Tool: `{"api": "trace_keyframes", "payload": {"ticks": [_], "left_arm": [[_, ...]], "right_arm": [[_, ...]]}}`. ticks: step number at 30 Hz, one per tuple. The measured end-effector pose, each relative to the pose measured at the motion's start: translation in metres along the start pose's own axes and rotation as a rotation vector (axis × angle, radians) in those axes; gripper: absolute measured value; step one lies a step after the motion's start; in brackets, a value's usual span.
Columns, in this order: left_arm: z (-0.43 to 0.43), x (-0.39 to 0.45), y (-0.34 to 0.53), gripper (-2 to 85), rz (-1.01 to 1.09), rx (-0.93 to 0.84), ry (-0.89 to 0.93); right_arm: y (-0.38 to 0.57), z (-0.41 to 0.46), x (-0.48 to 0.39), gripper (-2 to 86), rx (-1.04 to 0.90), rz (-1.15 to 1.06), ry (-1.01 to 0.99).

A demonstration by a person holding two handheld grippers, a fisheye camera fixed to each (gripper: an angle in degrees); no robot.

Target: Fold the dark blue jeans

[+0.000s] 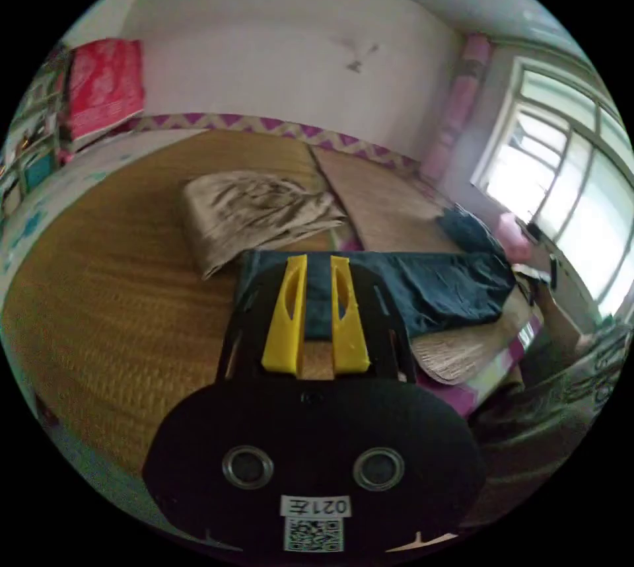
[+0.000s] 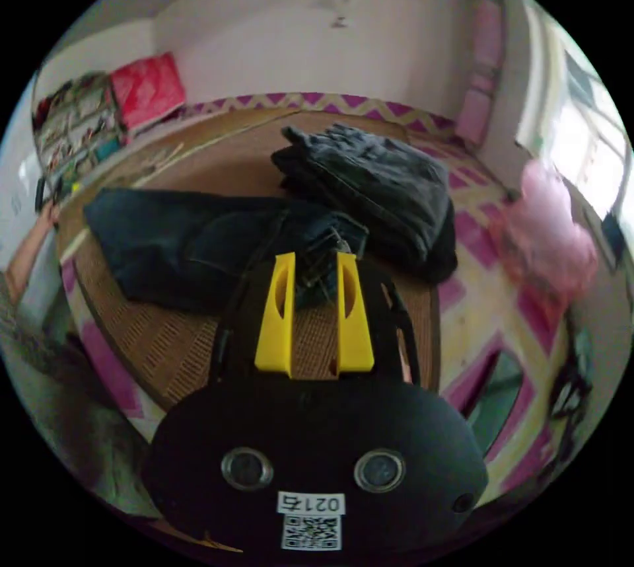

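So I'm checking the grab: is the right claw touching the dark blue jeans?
Cannot tell. In the right gripper view the right claw overlaps the bunched end of the dark blue jeans, but neither contact nor gap shows plainly.

The dark blue jeans (image 1: 436, 289) are matt, heavy denim cloth, creased, lying on a rough woven straw mat (image 1: 119, 302). A beige garment (image 1: 257, 213) has a faint silky sheen. The left tongs (image 1: 317, 263) and right tongs (image 2: 316, 260) have smooth yellow plastic jaws on matt black bodies.

Woven mat (image 1: 112, 302) (bed-like platform) carries dark blue jeans (image 1: 436, 289), beige cloth (image 1: 254, 213), dark garment (image 2: 376, 190).
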State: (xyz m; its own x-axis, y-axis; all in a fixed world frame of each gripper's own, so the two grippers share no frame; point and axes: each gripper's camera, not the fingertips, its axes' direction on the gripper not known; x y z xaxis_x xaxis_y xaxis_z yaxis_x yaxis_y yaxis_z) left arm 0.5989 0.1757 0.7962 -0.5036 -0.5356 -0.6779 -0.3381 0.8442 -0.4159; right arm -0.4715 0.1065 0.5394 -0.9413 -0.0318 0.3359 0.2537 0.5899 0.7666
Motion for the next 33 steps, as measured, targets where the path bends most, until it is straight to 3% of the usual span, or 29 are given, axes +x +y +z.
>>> {"api": "trace_keyframes", "payload": {"ticks": [8, 10, 13, 19, 23, 27, 33], "left_arm": [[0.091, 0.035, -0.059, 6.7, 0.111, -0.127, 0.041], [0.108, 0.043, -0.069, 6.6, 0.136, -0.139, 0.045], [0.133, 0.053, -0.077, 6.8, 0.192, -0.179, 0.052], [0.184, 0.083, -0.09, 9.1, 0.383, -0.305, 0.085], [0.201, 0.089, -0.095, 10.4, 0.454, -0.407, 0.102], [0.196, 0.083, -0.093, 10.8, 0.481, -0.439, 0.122], [0.184, 0.081, -0.073, 9.9, 0.514, -0.493, 0.115]], "right_arm": [[-0.076, -0.032, 0.018, 1.7, -0.055, 0.05, -0.068], [-0.081, -0.058, 0.02, 1.1, 0.038, 0.105, 0.005], [-0.099, -0.071, 0.01, 4.4, 0.153, 0.042, -0.042], [-0.163, 0.066, -0.078, 9.8, -0.247, -0.477, -0.109], [-0.194, 0.115, -0.081, 11.2, -0.34, -0.535, -0.121], [-0.218, 0.144, -0.061, 12.2, -0.436, -0.498, -0.297], [-0.224, 0.132, -0.07, 8.0, -0.386, -0.542, -0.296]]}}
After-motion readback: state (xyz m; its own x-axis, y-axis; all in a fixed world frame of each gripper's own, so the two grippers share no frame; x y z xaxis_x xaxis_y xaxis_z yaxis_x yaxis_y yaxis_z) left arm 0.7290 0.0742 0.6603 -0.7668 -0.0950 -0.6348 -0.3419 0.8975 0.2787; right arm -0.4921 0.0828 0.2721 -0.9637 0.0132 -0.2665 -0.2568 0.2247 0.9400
